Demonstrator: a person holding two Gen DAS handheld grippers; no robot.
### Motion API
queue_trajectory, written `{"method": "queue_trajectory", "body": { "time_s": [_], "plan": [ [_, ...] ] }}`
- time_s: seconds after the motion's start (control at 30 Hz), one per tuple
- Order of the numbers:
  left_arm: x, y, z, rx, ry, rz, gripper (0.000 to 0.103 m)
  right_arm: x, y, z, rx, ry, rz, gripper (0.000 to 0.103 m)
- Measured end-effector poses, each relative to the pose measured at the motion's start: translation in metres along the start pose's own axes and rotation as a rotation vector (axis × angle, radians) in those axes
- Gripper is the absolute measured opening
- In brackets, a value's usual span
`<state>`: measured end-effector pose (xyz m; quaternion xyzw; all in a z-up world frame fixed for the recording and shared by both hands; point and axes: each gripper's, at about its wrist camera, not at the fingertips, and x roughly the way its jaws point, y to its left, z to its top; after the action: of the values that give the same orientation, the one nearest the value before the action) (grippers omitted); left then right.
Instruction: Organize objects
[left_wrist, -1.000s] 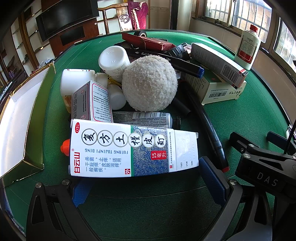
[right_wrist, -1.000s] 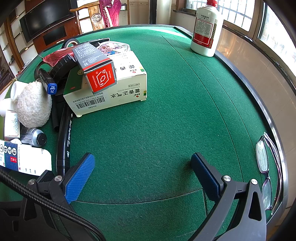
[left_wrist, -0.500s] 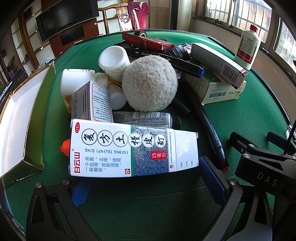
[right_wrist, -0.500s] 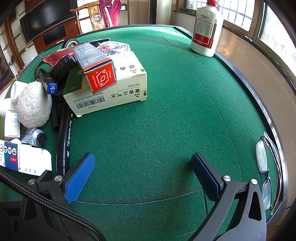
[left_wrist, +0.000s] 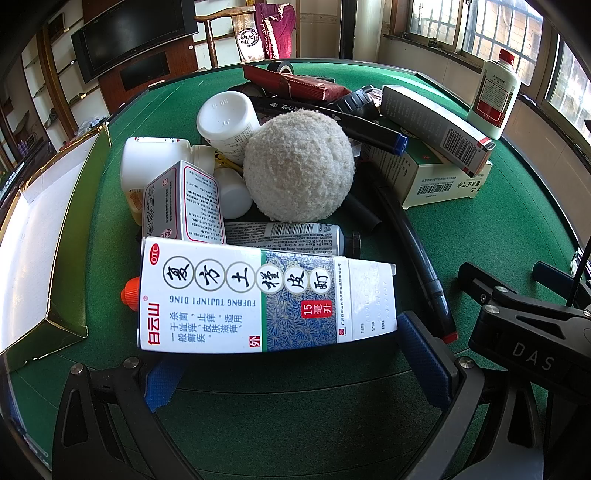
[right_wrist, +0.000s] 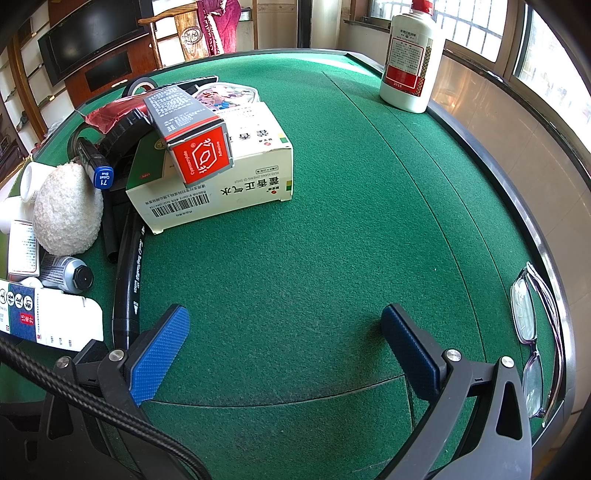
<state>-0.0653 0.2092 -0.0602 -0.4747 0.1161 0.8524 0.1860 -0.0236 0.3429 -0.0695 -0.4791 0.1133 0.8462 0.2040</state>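
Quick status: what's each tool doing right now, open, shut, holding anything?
Left tool: open, jaws on either side of the white medicine box, not clamped on it.
Right tool: open, empty, over bare green felt.

Medicine box (left_wrist: 258, 299) lies flat before fuzzy ball (left_wrist: 298, 170), bottles, markers.

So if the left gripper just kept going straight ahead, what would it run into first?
The left gripper would meet the white and blue medicine box first; it already lies across the open jaws. Behind it come the grey tube and the fluffy ball.
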Motion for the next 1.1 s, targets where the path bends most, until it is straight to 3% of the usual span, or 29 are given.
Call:
{"method": "queue_trajectory", "body": {
  "time_s": [1.1],
  "plan": [
    [0.0005, 0.0002, 0.0002, 0.001, 0.000, -0.001, 0.102, -0.0002, -0.0002, 0.0001, 0.026, -0.001, -0.016, 0.103]
  ]
}}
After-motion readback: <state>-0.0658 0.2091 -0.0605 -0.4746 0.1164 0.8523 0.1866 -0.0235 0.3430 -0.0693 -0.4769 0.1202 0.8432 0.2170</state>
